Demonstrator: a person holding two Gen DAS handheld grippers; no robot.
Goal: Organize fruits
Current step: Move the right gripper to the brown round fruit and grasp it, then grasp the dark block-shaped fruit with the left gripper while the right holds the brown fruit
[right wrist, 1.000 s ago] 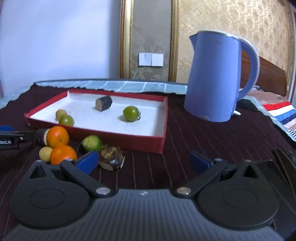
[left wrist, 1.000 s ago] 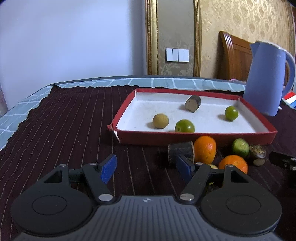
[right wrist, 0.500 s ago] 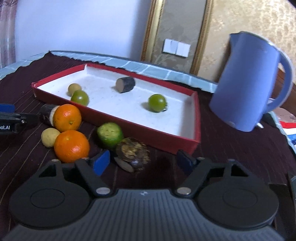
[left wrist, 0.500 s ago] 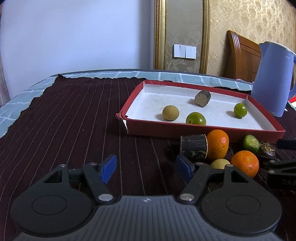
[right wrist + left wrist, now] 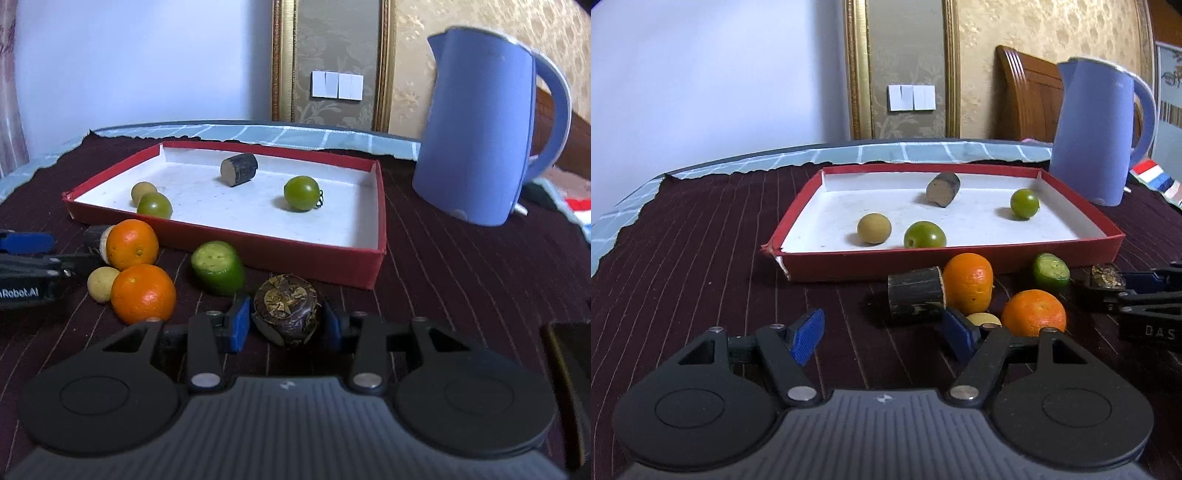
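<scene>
A shallow red cardboard tray with a white floor point(image 5: 380, 206) sits on a dark maroon striped cloth point(image 5: 461, 266) and holds four items: a short dark cylindrical stub point(image 5: 239, 169) lying on its side near the back wall, its pale cut end turned toward the front left; a round green fruit point(image 5: 301, 192) toward the right; and, at the near left corner, a second green fruit point(image 5: 154, 205) beside a small tan round fruit point(image 5: 142, 190). A tall blue plastic kettle point(image 5: 480, 129) stands upright to the right of the tray. Outside the tray's front wall lie two oranges point(image 5: 143, 293), a small yellowish fruit point(image 5: 101, 283), a cut green fruit point(image 5: 218, 267) with its flat face tilted up, and another dark stub point(image 5: 916, 295) lying with its long axis running left to right. The right gripper point(image 5: 284, 325) is closing on a dark, wrinkled round fruit point(image 5: 286, 308), which sits on the cloth between the blue pads point(image 5: 240, 325), its cracked top facing up. The left gripper point(image 5: 882, 334) hangs half open and empty over the cloth, its right pad just in front of the stub.
</scene>
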